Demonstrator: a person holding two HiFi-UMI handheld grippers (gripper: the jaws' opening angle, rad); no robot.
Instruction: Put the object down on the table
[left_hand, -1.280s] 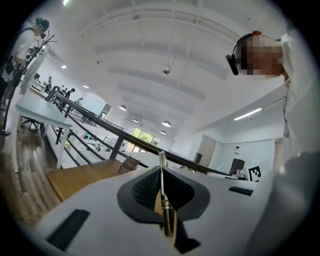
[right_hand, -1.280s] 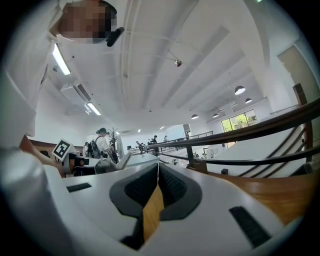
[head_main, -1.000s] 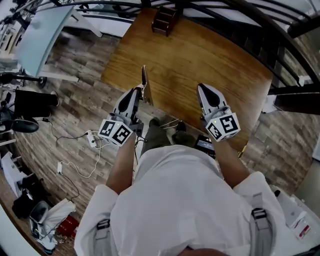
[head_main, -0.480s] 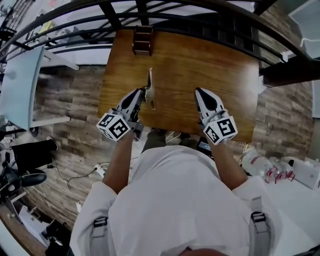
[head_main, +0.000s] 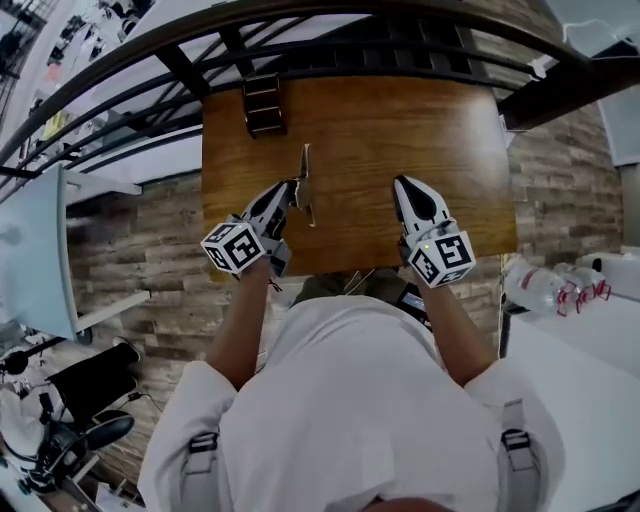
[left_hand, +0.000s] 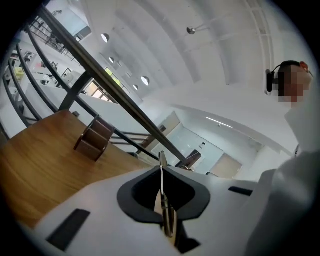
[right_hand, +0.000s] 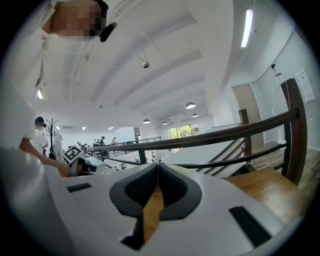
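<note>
At the far left corner of the brown wooden table (head_main: 400, 130) stands a small dark wooden rack (head_main: 262, 103) with boxy sides. Closer to the person, near the front edge, the left gripper (head_main: 290, 192) is squeezed tight on a thin flat thing (head_main: 306, 180). It is held over the table, standing up on its edge. From above it looks like just a skinny line. I cannot tell if its low end touches the wood. In the left gripper view I only see its narrow edge, which is pale and a bit shiny, with a tan part lower down. I think it is light and stiff, like a blade or a card. I also think it is smooth, so it could slip. The best place to hold it is on its two flat sides, where the jaws press now. Because it is so thin, it will likely flop over when let go, so laying it flat seems safer. To the right, the right gripper (head_main: 405, 190) has its tips closed together and holds nothing. Only wood shows behind them. Far right, off the table, lie some clear plastic bottles (head_main: 545, 288).
</note>
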